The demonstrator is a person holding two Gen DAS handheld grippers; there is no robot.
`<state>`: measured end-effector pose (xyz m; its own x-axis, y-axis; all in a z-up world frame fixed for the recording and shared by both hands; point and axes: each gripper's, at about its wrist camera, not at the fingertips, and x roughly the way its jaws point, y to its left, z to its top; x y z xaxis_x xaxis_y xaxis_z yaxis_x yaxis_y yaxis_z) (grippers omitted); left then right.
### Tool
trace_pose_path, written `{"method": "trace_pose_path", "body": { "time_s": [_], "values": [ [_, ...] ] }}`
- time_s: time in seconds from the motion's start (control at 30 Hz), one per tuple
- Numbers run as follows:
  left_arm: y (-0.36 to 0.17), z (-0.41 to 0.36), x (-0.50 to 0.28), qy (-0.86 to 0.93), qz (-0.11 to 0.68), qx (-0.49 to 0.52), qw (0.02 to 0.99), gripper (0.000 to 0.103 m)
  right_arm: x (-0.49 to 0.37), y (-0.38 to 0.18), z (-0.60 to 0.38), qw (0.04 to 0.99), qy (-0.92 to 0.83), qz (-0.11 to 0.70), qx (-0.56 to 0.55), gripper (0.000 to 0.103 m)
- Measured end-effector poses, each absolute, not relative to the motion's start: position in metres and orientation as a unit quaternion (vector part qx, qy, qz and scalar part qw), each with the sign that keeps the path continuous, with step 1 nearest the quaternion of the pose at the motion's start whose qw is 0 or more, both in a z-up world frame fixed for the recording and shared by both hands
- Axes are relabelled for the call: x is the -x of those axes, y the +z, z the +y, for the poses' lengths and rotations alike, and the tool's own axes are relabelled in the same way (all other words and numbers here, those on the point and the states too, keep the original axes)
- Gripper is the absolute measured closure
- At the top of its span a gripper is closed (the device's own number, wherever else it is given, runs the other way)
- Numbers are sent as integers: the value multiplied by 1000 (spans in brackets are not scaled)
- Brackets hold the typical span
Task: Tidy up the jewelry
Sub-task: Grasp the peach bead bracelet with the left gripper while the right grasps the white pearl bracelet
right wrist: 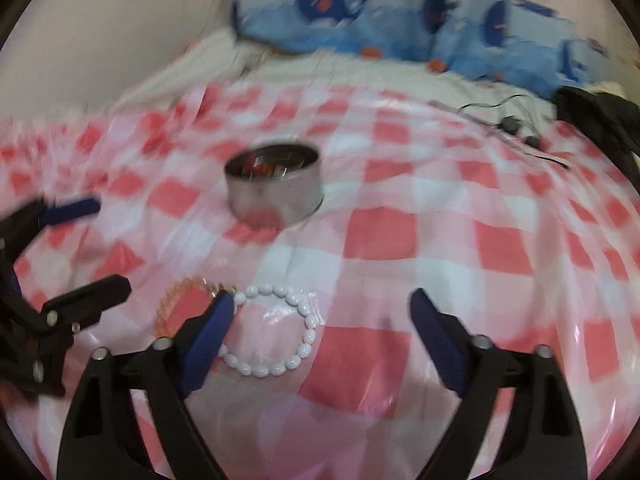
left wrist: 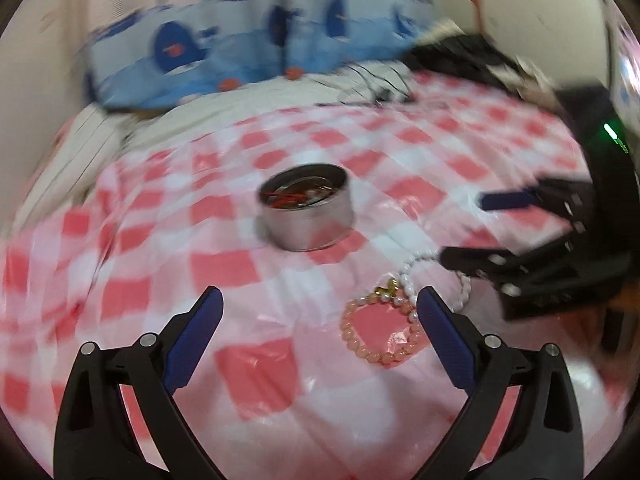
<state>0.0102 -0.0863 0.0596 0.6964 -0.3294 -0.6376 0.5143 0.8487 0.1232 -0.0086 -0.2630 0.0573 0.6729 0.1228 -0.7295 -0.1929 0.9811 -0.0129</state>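
A round metal tin [left wrist: 308,228] [right wrist: 276,200] with red and metallic pieces inside stands on a pink-and-white checked plastic cloth [left wrist: 224,268] [right wrist: 500,248]. In front of it lie a pink bead bracelet [left wrist: 345,326] [right wrist: 188,282] with a gold clasp and a white pearl bracelet [left wrist: 406,276] [right wrist: 310,334], touching each other. My left gripper [left wrist: 320,296] [right wrist: 104,246] is open, with the pink bracelet just inside its right finger. My right gripper [right wrist: 320,296] [left wrist: 464,230] is open over the white bracelet; its left finger hides part of that ring. Neither gripper's pads press on anything.
Blue cushions [left wrist: 224,52] [right wrist: 440,12] lie along the back on white bedding. Black cables [left wrist: 372,88] [right wrist: 516,128] and a dark bag [right wrist: 600,112] sit at the far edge of the cloth. Both views are motion-blurred.
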Motion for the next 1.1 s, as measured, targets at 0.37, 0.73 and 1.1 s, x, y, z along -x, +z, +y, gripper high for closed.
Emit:
{"method": "trace_pose_path", "body": {
  "time_s": [0.37,0.73,1.1],
  "values": [
    [18,-110,-42,-232,392,-223,862,74,-16,29,-271,881,79,460,79,86],
    [21,-101,-49,-248,400,-175,865,65,-17,31,-276,878,93,467,42,86],
    [44,-86,-53,-269,380,-92,880,96,-15,45,-289,881,147,446,-51,95]
  ]
}}
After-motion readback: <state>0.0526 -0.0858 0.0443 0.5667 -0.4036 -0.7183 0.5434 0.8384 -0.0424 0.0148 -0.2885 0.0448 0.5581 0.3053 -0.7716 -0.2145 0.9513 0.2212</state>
